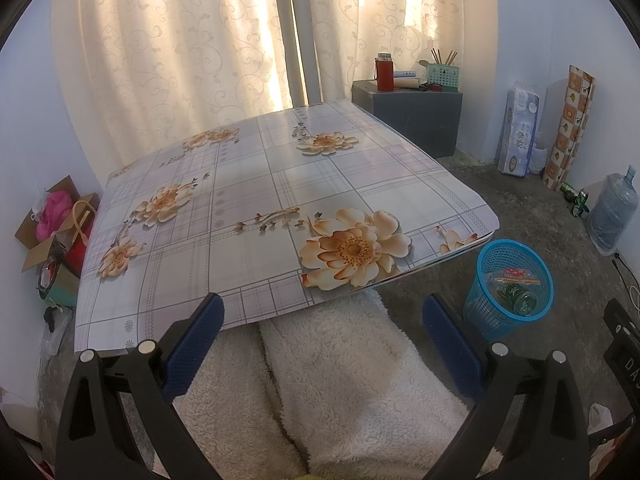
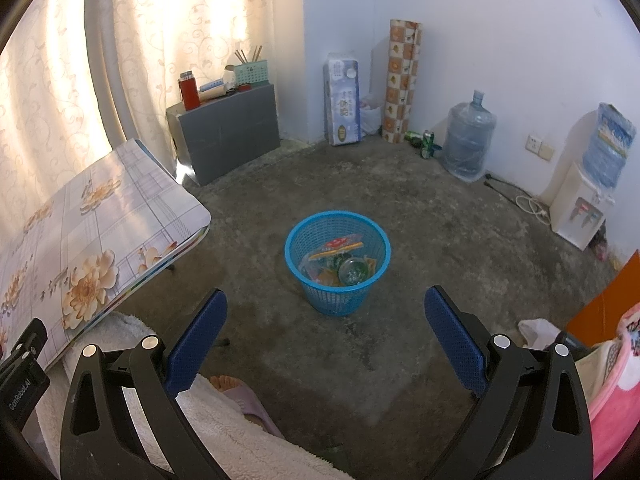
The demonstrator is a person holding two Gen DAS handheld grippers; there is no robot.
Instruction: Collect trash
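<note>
While both tools hang with their blue pads spread wide and nothing between them, the left gripper sits above the near edge of one table under a flowered plastic cloth, and the right gripper looks down at the floor. One blue mesh basket stands on the concrete just right of the table's corner, apart from it; inside lie crumpled wrappers and one clear round container, the trash too jumbled to count further. By the far wall stand one grey cabinet bearing one red flask, one pack of paper rolls, one patterned roll, one water jug and one dispenser. Fleecy white fabric covers the person's legs; one foot in a purple slipper rests on the rough grey floor. Patterned curtains glow behind the table.
</note>
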